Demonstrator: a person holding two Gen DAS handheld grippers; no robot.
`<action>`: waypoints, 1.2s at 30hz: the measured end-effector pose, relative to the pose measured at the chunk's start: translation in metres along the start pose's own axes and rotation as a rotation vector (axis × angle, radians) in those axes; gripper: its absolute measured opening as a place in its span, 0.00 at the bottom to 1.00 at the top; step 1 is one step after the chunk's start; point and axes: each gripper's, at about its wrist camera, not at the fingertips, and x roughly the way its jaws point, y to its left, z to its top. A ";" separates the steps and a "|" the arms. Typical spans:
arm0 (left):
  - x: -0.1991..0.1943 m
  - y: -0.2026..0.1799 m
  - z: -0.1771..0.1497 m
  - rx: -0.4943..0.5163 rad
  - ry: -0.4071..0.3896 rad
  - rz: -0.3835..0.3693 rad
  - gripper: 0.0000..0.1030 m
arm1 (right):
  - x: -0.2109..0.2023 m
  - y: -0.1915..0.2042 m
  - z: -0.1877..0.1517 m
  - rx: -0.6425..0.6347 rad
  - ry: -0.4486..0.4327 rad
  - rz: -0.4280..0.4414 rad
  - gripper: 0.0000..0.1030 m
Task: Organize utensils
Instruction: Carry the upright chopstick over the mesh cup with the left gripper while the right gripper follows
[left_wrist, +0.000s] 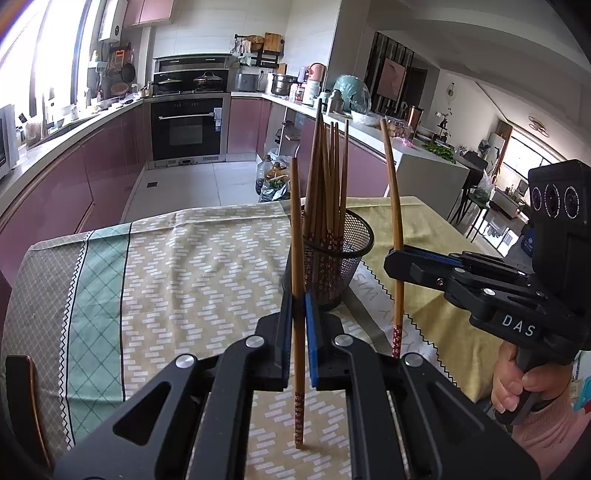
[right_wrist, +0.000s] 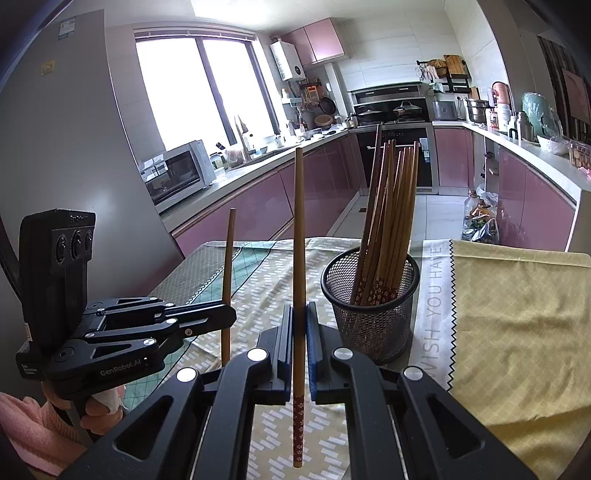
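Observation:
A black mesh cup (left_wrist: 334, 271) (right_wrist: 373, 321) stands on the patterned tablecloth (left_wrist: 184, 277) and holds several bamboo chopsticks (left_wrist: 328, 177), tips up. My left gripper (left_wrist: 298, 301) is shut on one upright chopstick (left_wrist: 295, 221) just in front of the cup. In the right wrist view that same left gripper (right_wrist: 227, 314) and its chopstick (right_wrist: 228, 258) stand left of the cup. My right gripper (right_wrist: 299, 312) is shut on another upright chopstick (right_wrist: 299, 221), whose red flowered end hangs below the jaws. Seen from the left wrist, the right gripper (left_wrist: 393, 258) and its chopstick (left_wrist: 396, 206) are right of the cup.
A yellow cloth (right_wrist: 517, 314) covers the table's right part. A dark chair back (left_wrist: 22, 398) stands at the table's left edge. A hand (left_wrist: 517, 387) in a pink sleeve grips the right handle. Beyond the far edge are tiled floor, pink cabinets and an oven (left_wrist: 188, 129).

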 end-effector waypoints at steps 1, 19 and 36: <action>0.000 0.000 0.000 0.000 -0.002 0.000 0.07 | 0.000 0.000 0.000 0.000 -0.001 0.000 0.06; -0.004 -0.001 0.007 -0.001 -0.018 -0.012 0.07 | -0.004 -0.001 0.006 0.006 -0.025 -0.012 0.06; -0.005 -0.003 0.014 0.010 -0.026 -0.016 0.07 | -0.006 -0.003 0.014 0.001 -0.049 -0.020 0.06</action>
